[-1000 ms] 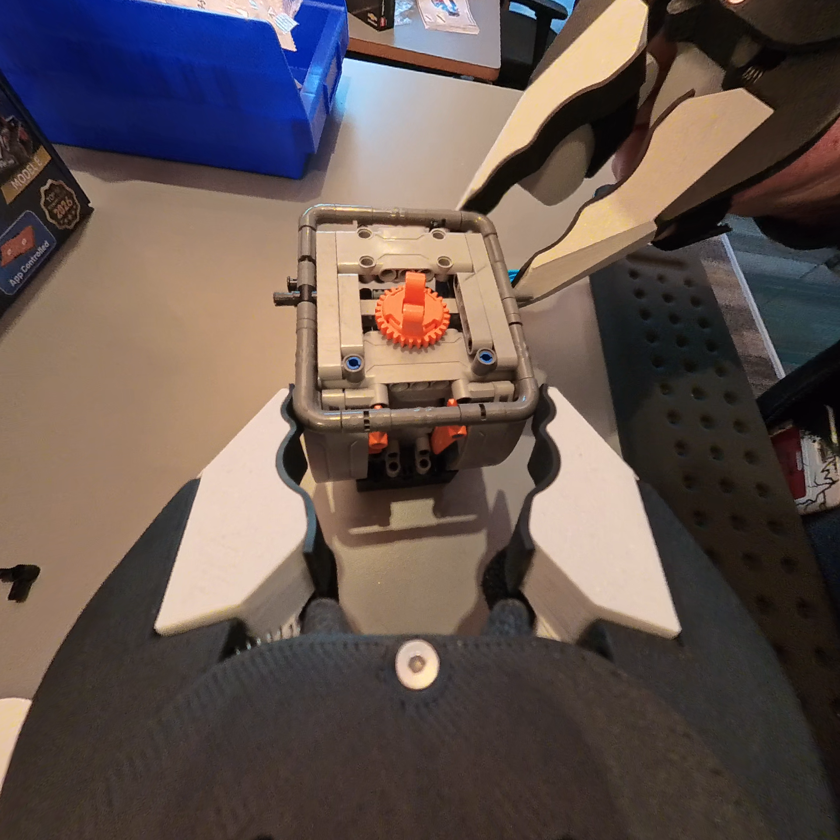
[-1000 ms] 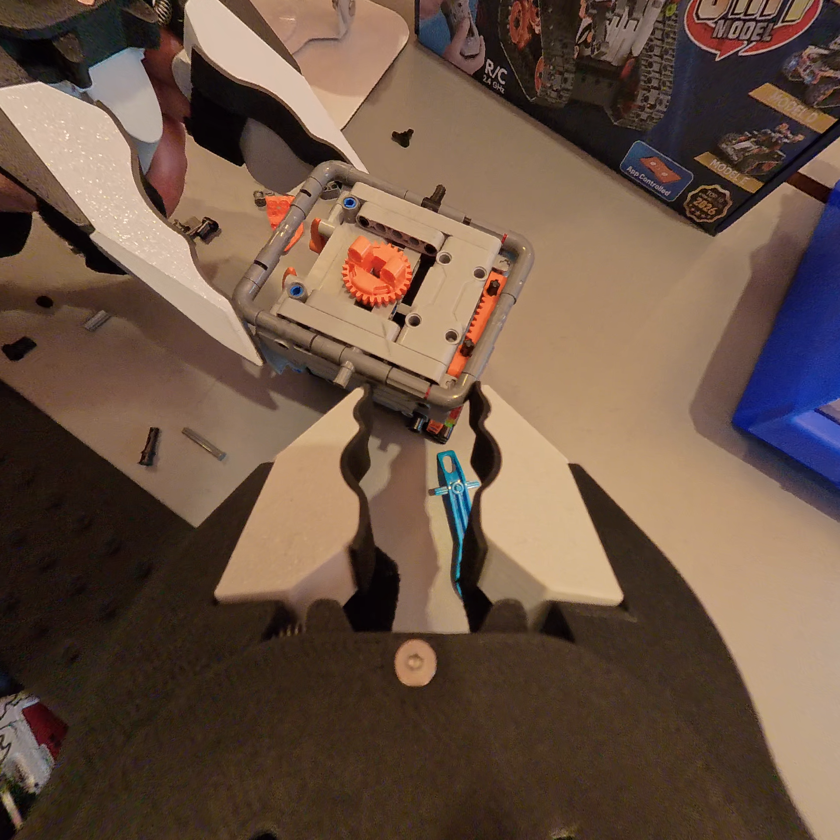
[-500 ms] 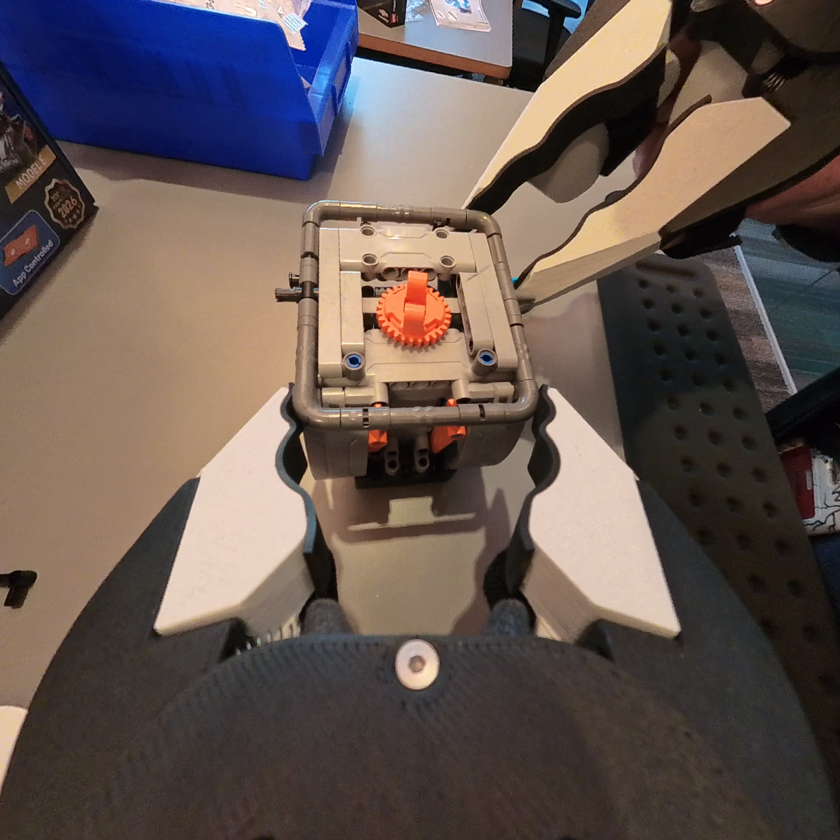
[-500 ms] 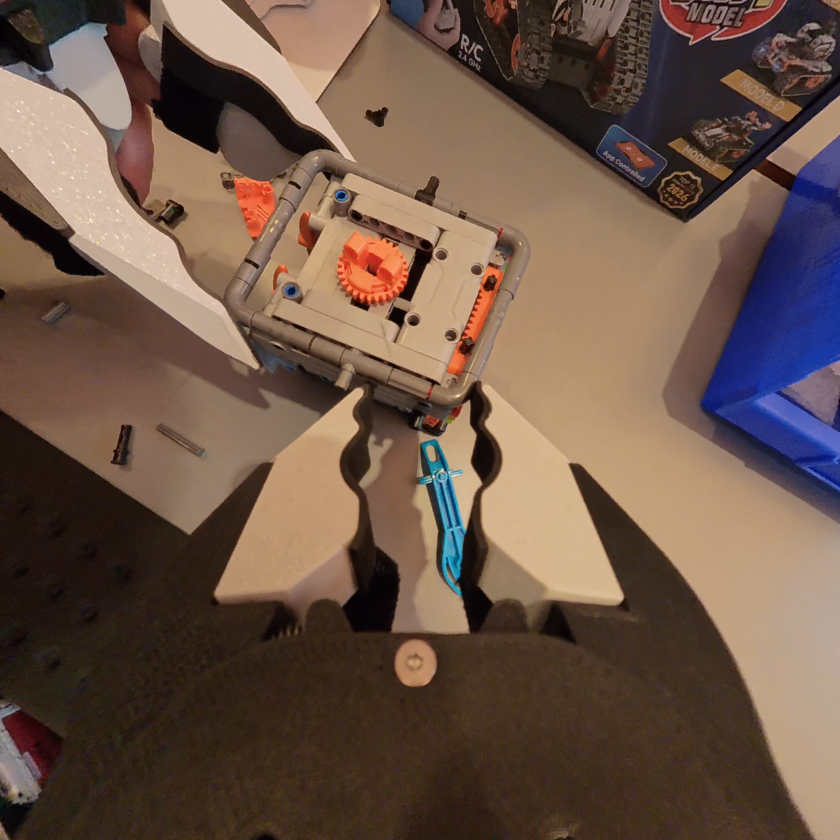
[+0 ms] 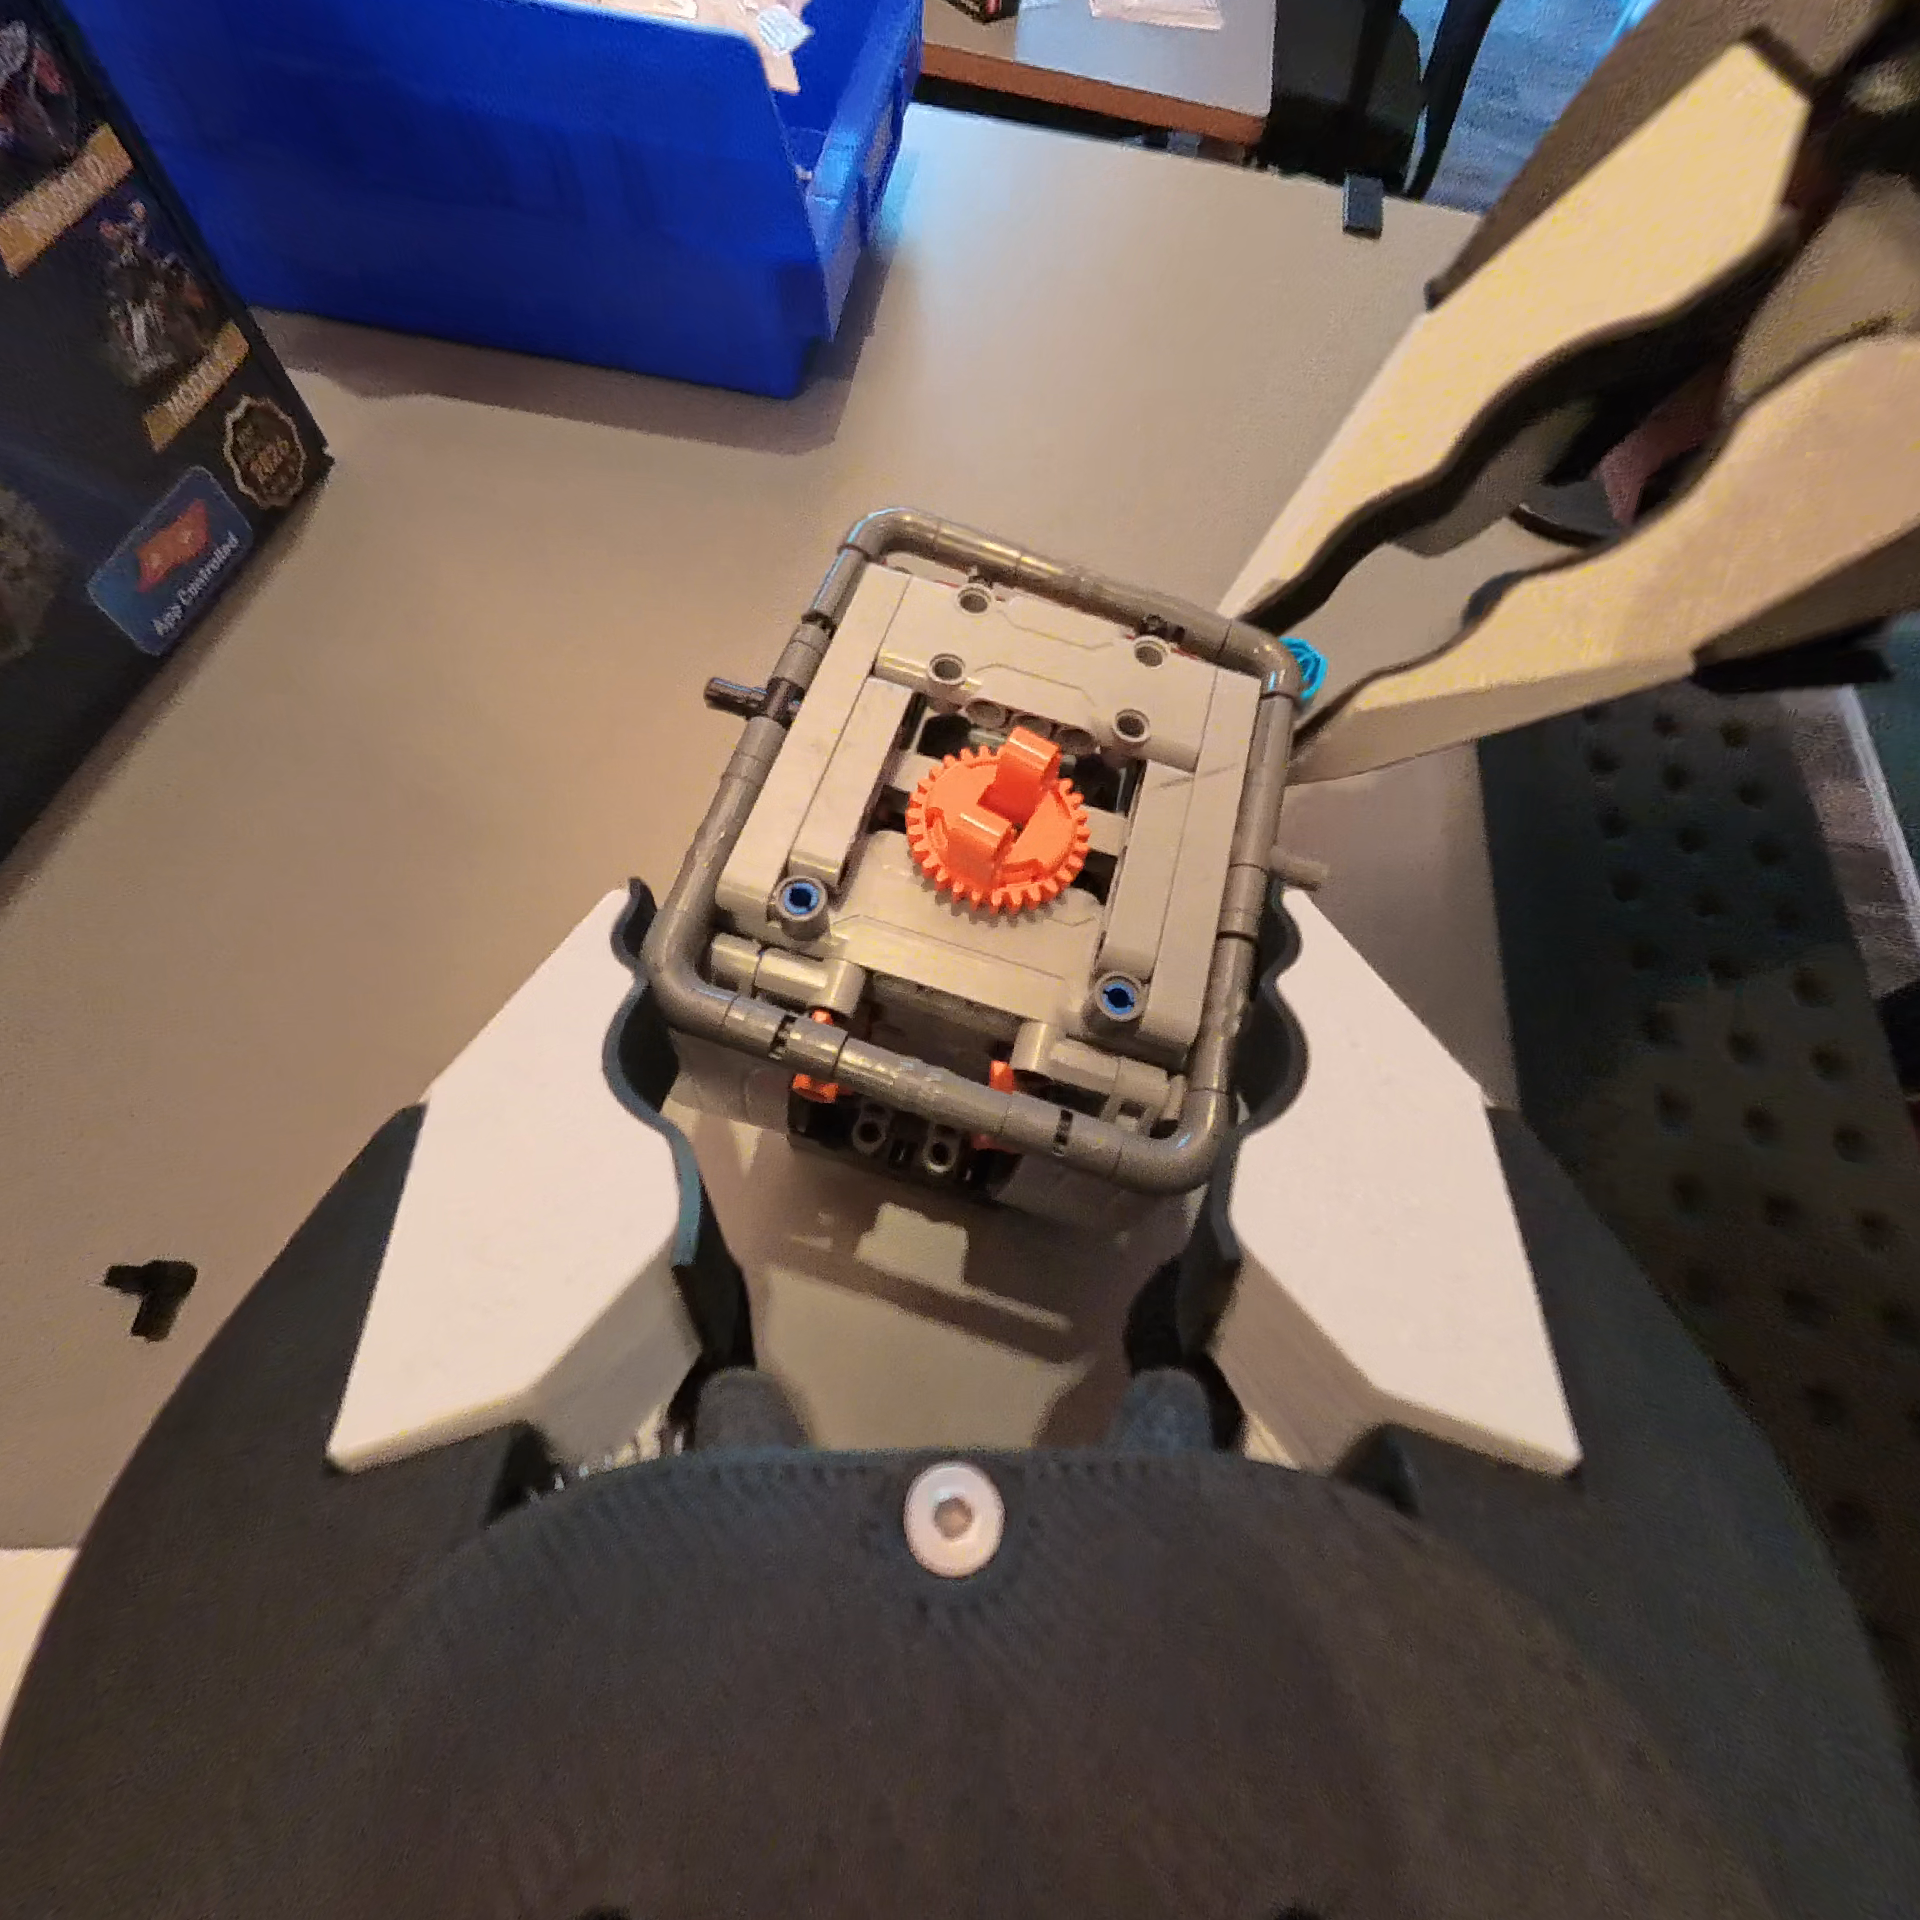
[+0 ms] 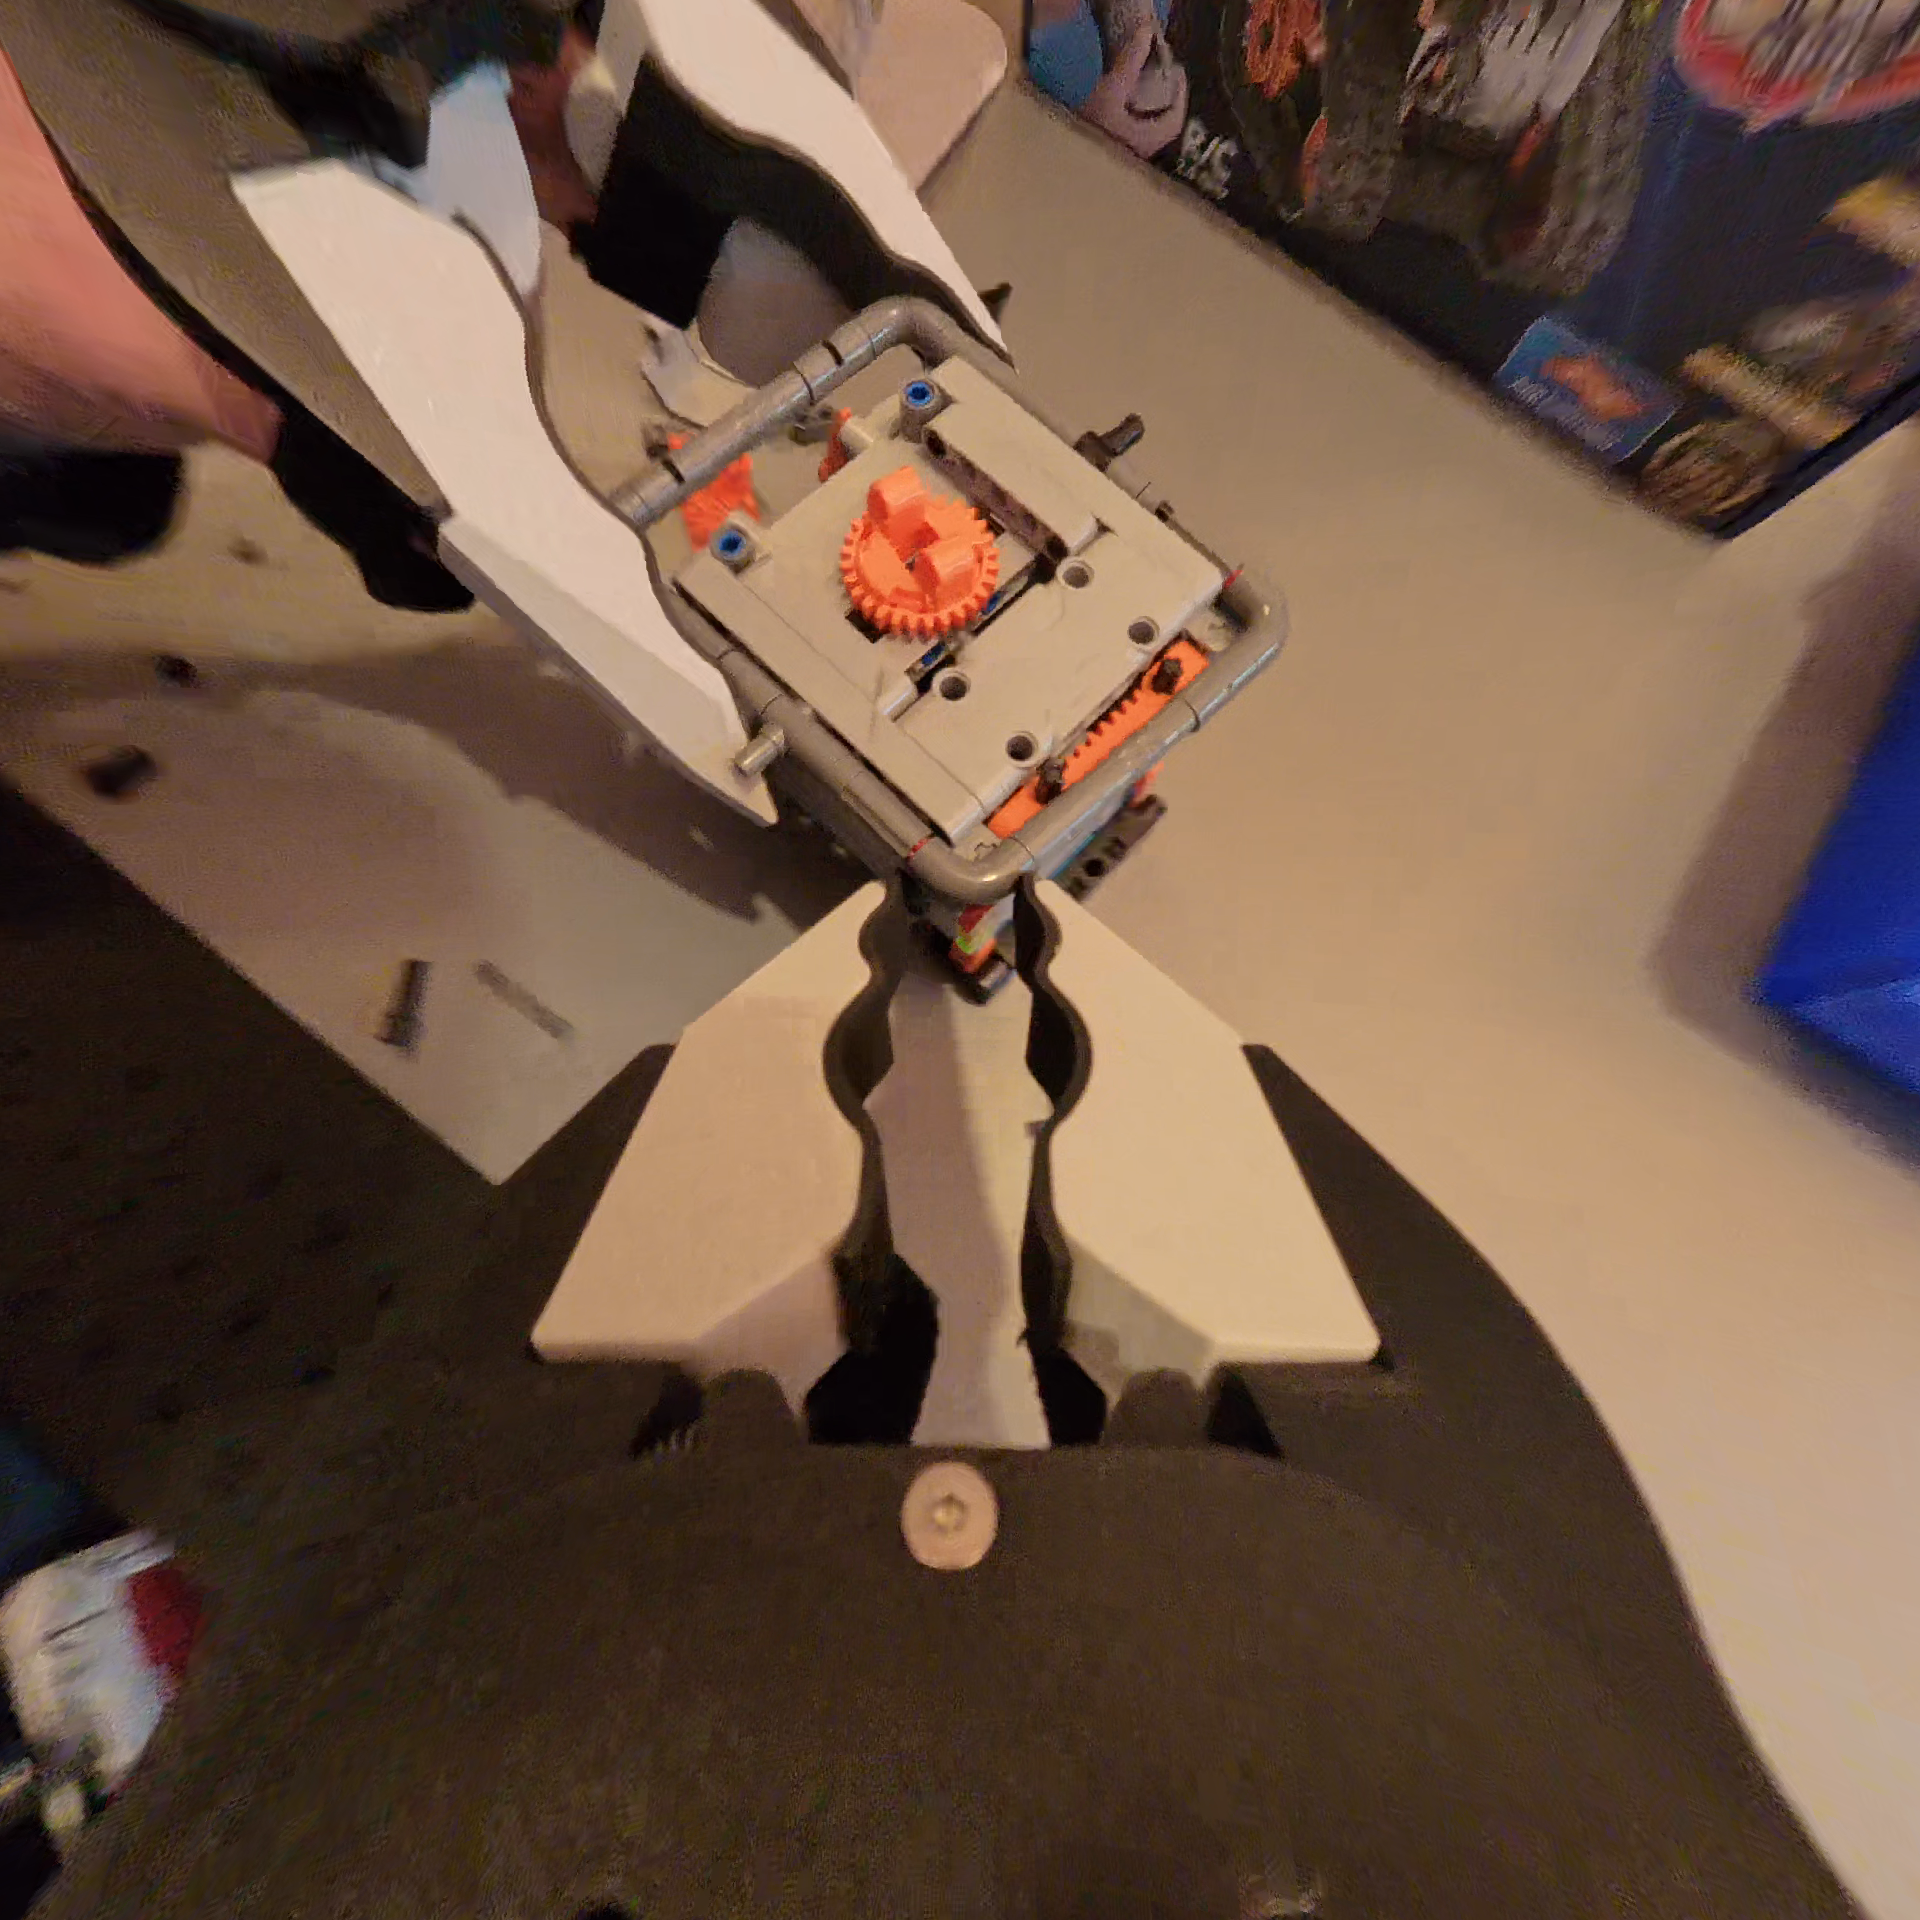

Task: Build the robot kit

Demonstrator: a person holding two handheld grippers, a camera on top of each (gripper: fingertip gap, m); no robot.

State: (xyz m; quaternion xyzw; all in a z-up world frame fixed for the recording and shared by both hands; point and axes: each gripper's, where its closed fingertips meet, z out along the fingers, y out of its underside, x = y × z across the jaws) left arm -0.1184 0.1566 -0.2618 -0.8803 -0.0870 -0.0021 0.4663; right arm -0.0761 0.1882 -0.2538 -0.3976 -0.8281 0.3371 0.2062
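A grey brick-built box model [image 5: 987,831] with an orange gear [image 5: 997,821] on top is held between the fingers of my left gripper [image 5: 956,914], which is shut on its sides and holds it tilted. In the right wrist view the model [image 6: 1039,665] sits just past my right gripper [image 6: 956,904], whose jaws stand narrow at the model's near corner. From the left wrist view the right gripper [image 5: 1288,686] pinches a small blue piece [image 5: 1304,665] against the model's far right corner. The left gripper [image 6: 883,582] also shows in the right wrist view.
A blue bin [image 5: 499,187] and a dark printed box [image 5: 125,416] stand at the back of the grey table [image 5: 468,727]. A black perforated mat [image 5: 1714,1039] lies to the right. Small loose black pieces [image 6: 400,1003] lie near the table's edge.
The model has turned and tilted in my left gripper. My right gripper's jaws have narrowed and moved to the model's corner. The blue piece no longer shows between its fingers in its own view.
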